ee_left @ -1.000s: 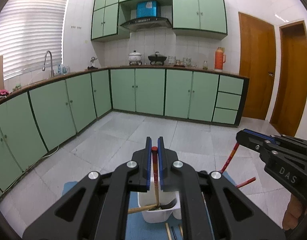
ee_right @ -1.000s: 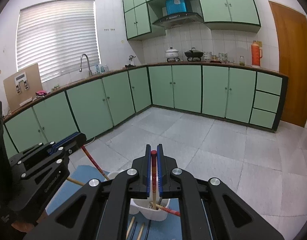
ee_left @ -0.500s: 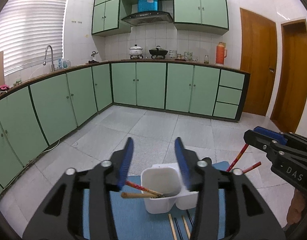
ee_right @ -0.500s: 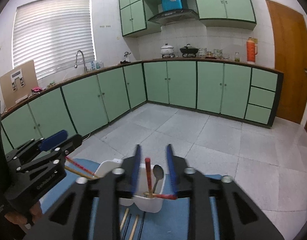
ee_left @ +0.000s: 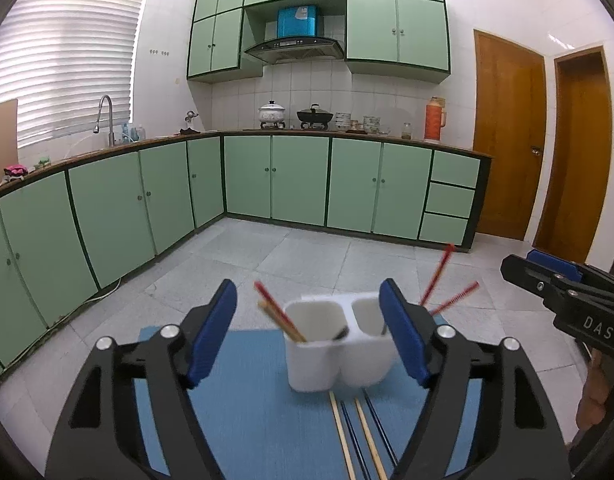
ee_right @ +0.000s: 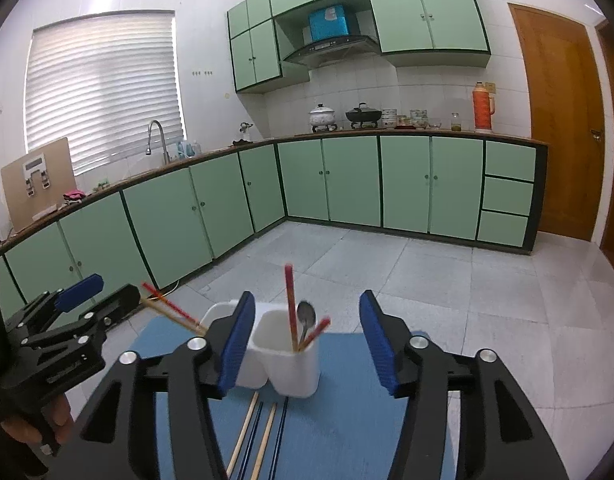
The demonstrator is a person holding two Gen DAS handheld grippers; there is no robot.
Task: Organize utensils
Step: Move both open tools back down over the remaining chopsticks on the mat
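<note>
A white two-compartment utensil holder [ee_left: 335, 344] [ee_right: 283, 356] stands on a blue mat [ee_left: 251, 412] [ee_right: 347, 420]. Red and wooden chopsticks [ee_left: 277, 314] lean out of its left compartment. Two red chopsticks [ee_right: 291, 308] and a metal spoon [ee_right: 306, 316] stand in its right compartment. Loose wooden and dark chopsticks [ee_left: 359, 432] [ee_right: 259, 436] lie on the mat in front of the holder. My left gripper [ee_left: 309, 328] is open and empty, just before the holder. My right gripper [ee_right: 303, 340] is open and empty, also facing the holder.
Green kitchen cabinets [ee_left: 299, 180] run along the far wall and left side, with a sink tap [ee_left: 105, 116], pots [ee_left: 271, 112] and an orange thermos [ee_left: 434, 118] on the counter. Wooden doors [ee_left: 507, 136] are at the right. Grey tiled floor [ee_left: 307, 256] lies beyond the mat.
Both grippers were shut on red chopsticks a second ago. Both opened, left the chopsticks in the holder and drew back from it.
</note>
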